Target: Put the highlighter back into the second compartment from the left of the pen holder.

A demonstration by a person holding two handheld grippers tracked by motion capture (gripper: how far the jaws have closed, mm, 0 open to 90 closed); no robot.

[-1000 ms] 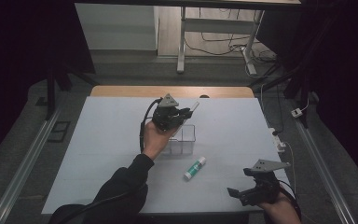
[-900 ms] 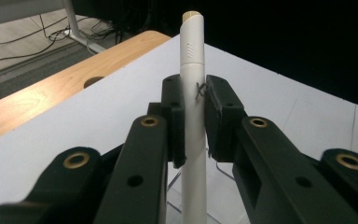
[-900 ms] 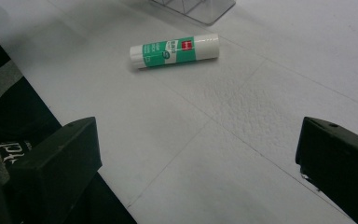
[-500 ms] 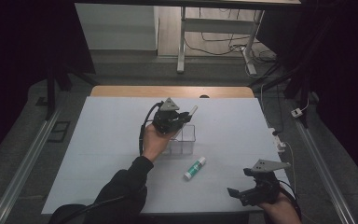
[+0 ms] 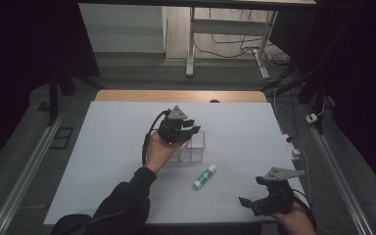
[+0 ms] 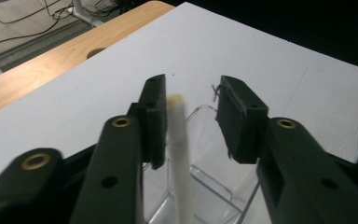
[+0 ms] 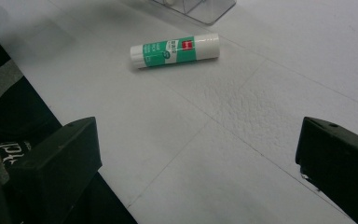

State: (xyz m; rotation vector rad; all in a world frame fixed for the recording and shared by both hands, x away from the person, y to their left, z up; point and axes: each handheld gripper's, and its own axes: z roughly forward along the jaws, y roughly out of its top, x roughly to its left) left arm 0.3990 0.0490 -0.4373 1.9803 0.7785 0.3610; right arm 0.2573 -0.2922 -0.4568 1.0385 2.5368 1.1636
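Left gripper (image 6: 189,121), jaws just opening off the white stick (image 6: 179,154), risks tipping it outside the clear organizer (image 6: 214,186).

The box (image 6: 214,182) is of clear, glossy plastic, and the stick (image 6: 179,154) standing in it looks matt and cream-white. The glue stick (image 7: 175,50) has a smooth, shiny plastic body, while the white table cover (image 7: 242,107) is matt and a little grainy, beside bare wood (image 6: 42,60)

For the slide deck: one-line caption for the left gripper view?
Left hand-held gripper, jaws just opening, lets a white stick into a clear box on the white table.
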